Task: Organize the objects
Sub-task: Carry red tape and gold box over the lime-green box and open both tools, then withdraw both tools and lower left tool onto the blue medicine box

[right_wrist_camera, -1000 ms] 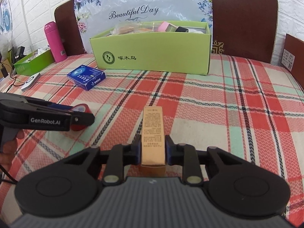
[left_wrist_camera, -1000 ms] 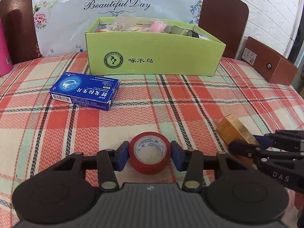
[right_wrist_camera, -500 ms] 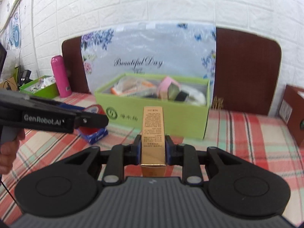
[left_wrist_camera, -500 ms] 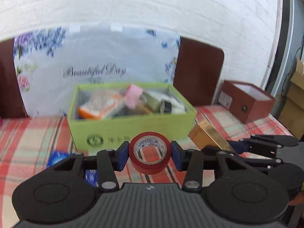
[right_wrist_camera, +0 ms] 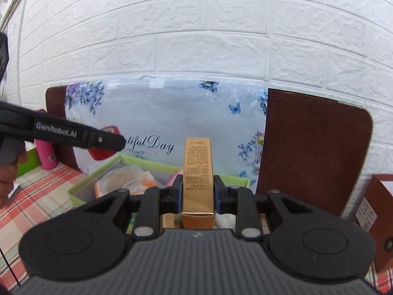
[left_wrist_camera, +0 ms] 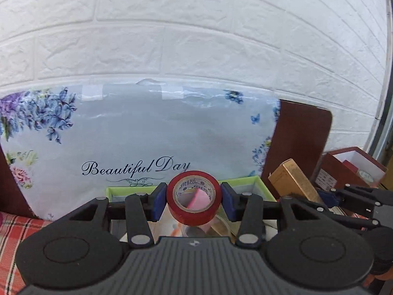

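- At far left in the right wrist view, a pink bottle (right_wrist_camera: 46,156) stands on the table (right_wrist_camera: 41,196), which is covered in a red and green plaid cloth.
- The left tool (left_wrist_camera: 194,202) is clamped on a red tape roll (left_wrist_camera: 194,204), held between its blue pads (left_wrist_camera: 159,202) with the roll's open centre facing the camera.
- The tape roll hangs above the green box (left_wrist_camera: 260,186), whose far rim shows just behind it; pink and pale items show in the box below.
- Behind the box stands a floral bag (left_wrist_camera: 137,137) printed "Beautiful Day", leaning on a dark brown chair back (left_wrist_camera: 299,137) before a white brick wall (left_wrist_camera: 196,36).
- The right tool (right_wrist_camera: 197,193) is clamped on a gold carton (right_wrist_camera: 197,172), held upright and above the green box's right end.
- In the left wrist view the same carton appears tilted, just right of the box.
- At far right sits an open brown box (left_wrist_camera: 348,167) with a white lining.
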{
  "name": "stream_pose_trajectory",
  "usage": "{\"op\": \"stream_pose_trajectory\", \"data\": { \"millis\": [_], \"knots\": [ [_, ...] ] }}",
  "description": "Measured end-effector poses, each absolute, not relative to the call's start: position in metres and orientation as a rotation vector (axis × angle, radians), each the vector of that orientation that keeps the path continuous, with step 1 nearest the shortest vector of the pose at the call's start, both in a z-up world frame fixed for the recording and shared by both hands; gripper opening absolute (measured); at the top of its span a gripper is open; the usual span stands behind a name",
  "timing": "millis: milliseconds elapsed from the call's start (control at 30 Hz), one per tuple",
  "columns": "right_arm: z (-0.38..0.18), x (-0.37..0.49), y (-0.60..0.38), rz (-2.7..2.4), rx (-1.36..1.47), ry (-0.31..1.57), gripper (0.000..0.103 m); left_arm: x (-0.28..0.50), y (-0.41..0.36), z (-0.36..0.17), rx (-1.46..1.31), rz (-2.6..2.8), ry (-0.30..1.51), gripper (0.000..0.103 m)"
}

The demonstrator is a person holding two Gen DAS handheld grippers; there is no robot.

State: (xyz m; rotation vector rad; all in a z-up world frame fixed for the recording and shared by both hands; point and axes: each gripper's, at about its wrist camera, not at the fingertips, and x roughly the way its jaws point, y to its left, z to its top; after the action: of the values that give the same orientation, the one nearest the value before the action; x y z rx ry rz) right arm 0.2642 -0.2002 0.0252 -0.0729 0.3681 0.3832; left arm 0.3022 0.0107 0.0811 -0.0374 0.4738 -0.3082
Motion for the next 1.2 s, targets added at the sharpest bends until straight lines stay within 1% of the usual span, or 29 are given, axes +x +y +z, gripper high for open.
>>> {"op": "stream_pose_trajectory", "data": {
  "millis": [200,233,267,300,333,400,467,567,733,833,967,1200],
  "knots": [
    [0.003,0.303,-0.188,0.382,-0.075,0.388,0.024,0.344,0.014,0.059,-0.027,-0.291,0.507,0.050],
    [-0.003,0.308,-0.186,0.390,-0.079,0.402,0.031,0.347,0.014,0.053,-0.019,-0.293,0.509,0.054],
    [-0.010,0.312,-0.184,0.390,-0.088,0.418,0.054,0.349,0.015,0.047,-0.011,-0.290,0.524,0.073],
    [-0.017,0.311,-0.183,0.379,-0.097,0.420,0.066,0.348,0.016,0.042,-0.009,-0.273,0.532,0.084],
    [-0.021,0.307,-0.183,0.377,-0.106,0.404,0.075,0.345,0.019,0.037,-0.014,-0.254,0.526,0.085],
    [-0.030,0.301,-0.182,0.374,-0.137,0.388,0.079,0.337,0.025,0.032,-0.029,-0.258,0.516,0.086],
    [-0.035,0.296,-0.180,0.355,-0.157,0.375,0.092,0.329,0.029,0.029,-0.034,-0.257,0.508,0.088],
    [-0.036,0.290,-0.181,0.342,-0.151,0.371,0.098,0.318,0.030,0.028,-0.009,-0.235,0.489,0.088],
    [-0.020,0.275,-0.187,0.337,-0.129,0.362,0.103,0.299,0.035,0.038,-0.035,-0.214,0.485,0.088],
    [-0.006,0.255,-0.190,0.339,-0.118,0.336,0.103,0.280,0.035,0.048,-0.059,-0.197,0.476,0.088],
    [0.007,0.223,-0.194,0.336,-0.099,0.329,0.103,0.244,0.030,0.057,-0.058,-0.136,0.516,0.088],
    [0.008,0.161,-0.201,0.361,-0.050,0.364,0.103,0.177,0.028,0.041,-0.105,-0.106,0.576,0.089]
  ]
}}
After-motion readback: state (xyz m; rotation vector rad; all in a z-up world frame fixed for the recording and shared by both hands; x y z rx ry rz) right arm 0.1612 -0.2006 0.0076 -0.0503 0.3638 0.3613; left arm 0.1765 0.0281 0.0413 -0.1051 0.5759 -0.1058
